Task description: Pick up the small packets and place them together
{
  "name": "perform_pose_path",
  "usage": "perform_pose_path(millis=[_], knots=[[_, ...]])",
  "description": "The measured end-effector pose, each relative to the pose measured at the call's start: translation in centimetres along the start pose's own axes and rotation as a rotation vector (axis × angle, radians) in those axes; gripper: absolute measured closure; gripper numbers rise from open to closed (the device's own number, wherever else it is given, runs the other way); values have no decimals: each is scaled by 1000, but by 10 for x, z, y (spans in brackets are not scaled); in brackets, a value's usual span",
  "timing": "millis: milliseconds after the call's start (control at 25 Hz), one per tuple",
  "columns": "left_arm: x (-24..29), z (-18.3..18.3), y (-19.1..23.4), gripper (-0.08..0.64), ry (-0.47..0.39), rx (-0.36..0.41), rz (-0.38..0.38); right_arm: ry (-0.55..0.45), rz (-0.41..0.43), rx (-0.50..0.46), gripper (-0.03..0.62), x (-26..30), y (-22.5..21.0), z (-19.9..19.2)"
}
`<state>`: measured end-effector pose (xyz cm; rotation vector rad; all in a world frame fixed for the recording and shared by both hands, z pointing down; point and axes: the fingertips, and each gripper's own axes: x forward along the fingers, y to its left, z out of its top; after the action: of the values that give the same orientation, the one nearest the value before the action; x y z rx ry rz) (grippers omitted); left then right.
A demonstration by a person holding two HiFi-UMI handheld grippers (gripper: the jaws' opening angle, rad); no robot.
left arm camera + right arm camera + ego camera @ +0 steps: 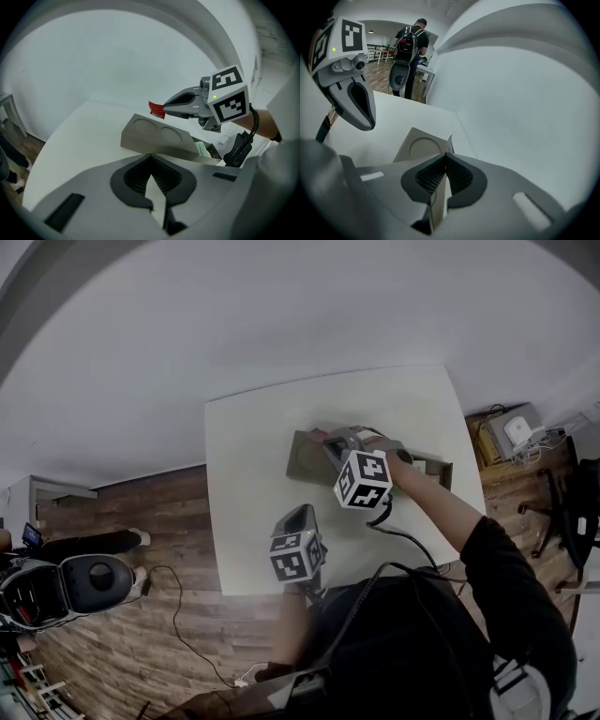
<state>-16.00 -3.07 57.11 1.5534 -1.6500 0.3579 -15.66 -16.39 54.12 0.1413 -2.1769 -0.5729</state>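
Note:
A small red packet [157, 110] is pinched at the tips of my right gripper [165, 106], which is shut on it. It hangs just above the left end of a grey box [154, 136] with two round recesses in its top. In the right gripper view the packet's edge [449, 144] sticks up from the closed jaws [446, 155] over the box [419, 145]. A green-and-white packet [201, 149] lies in the box's open compartment. My left gripper [298, 514] stays near the table's front edge, short of the box, shut on nothing.
The box lies across the middle of a white table [253, 437] that stands against a white wall. A black cable [394, 532] trails from the right gripper. Wooden floor [141, 512] lies to the left; a person with a backpack [410, 47] stands far off.

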Motion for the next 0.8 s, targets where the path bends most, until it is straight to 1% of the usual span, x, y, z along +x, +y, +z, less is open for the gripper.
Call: perform_pose_path(millis=[200, 320, 480, 640, 720, 800], knots=[[-18, -17, 15, 563, -5, -21, 23, 20, 17, -88, 589, 20, 19, 24], [-28, -32, 17, 563, -4, -31, 43, 37, 25, -126, 589, 21, 31, 27], [-37, -41, 19, 563, -11, -44, 51, 60, 69, -167, 588, 20, 47, 27], [-42, -43, 18, 563, -16, -42, 50, 68, 93, -157, 586, 17, 56, 26], [-41, -43, 18, 563, -13, -39, 47, 74, 120, -146, 583, 18, 59, 24], [-41, -43, 17, 563, -10, -36, 41, 84, 155, -128, 563, 19, 65, 22]])
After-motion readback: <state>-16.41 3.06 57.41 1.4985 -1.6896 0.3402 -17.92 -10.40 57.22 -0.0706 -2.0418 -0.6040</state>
